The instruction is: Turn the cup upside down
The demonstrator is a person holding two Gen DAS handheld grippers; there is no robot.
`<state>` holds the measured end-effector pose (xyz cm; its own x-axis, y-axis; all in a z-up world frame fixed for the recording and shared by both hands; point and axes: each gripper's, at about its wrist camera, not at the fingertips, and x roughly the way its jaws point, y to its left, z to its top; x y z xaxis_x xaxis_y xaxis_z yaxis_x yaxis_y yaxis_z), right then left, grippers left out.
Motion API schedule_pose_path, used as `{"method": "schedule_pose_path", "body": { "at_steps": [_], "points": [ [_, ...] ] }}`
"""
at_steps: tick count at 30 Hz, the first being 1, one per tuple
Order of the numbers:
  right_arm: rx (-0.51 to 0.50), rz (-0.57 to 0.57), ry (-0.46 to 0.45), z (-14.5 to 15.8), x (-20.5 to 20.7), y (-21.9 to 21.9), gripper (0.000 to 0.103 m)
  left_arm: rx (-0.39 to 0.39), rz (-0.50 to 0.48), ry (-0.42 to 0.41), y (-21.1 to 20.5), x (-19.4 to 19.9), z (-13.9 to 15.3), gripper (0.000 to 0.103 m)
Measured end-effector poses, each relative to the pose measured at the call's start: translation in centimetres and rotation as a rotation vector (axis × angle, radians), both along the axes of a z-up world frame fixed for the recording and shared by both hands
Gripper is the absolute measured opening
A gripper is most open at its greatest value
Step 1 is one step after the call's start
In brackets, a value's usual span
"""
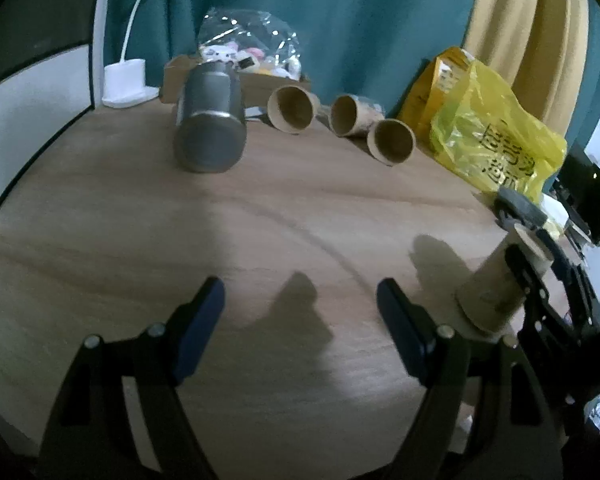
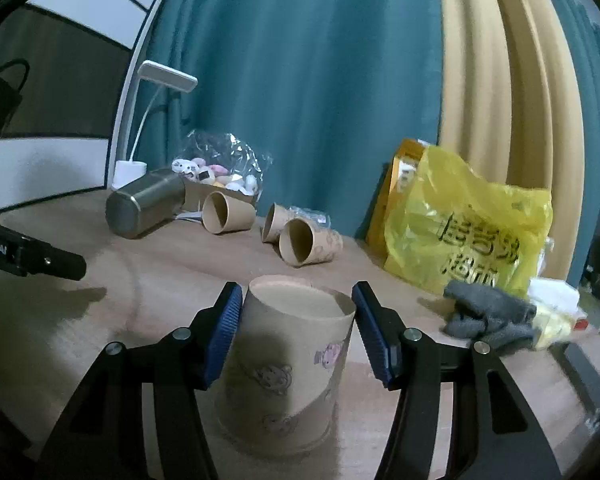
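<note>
A tan paper cup with small cartoon prints stands upside down on the wooden table, wide rim down and tilted slightly. My right gripper has its blue pads on either side of the cup's upper part, touching or nearly touching it. In the left wrist view the same cup shows at the right, held between the right gripper's black fingers. My left gripper is open and empty over bare table.
Three paper cups lie on their sides at the back. A steel tumbler lies beside them. A yellow plastic bag, a grey cloth, a white lamp and a bag of small items line the back.
</note>
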<state>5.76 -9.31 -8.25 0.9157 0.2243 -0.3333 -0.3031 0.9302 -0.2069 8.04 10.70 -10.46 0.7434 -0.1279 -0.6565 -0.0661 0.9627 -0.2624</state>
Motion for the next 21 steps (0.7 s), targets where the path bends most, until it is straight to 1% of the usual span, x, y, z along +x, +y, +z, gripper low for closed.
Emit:
{"method": "schedule_pose_path", "body": {
  "at_steps": [5, 13, 14, 15, 17, 21],
  "points": [
    [0.012, 0.001, 0.002, -0.3, -0.9, -0.4, 0.06, 0.032, 0.023, -0.037, -0.6, -1.1, 0.2, 0.08],
    [0.037, -0.006, 0.033, 0.2, -0.8, -0.6, 0.06, 0.036, 0.025, -0.071, -0.9, -2.1, 0.9, 0.08],
    [0.043, -0.013, 0.046, 0.3, -0.7, -0.7, 0.063, 0.036, 0.026, -0.072, -0.9, -2.1, 1.0, 0.08],
    [0.048, -0.016, 0.055, 0.4, -0.6, -0.7, 0.072, 0.037, 0.026, -0.075, -0.9, -2.2, 1.1, 0.08],
    [0.068, -0.02, 0.078, 1.0, -0.5, -0.9, 0.085, 0.038, 0.027, -0.077, -1.0, -2.3, 1.3, 0.08],
    [0.108, -0.028, 0.116, 2.9, -0.5, -1.4, 0.085, 0.044, 0.024, -0.104, -1.6, -3.0, 2.3, 0.08]
  ]
}}
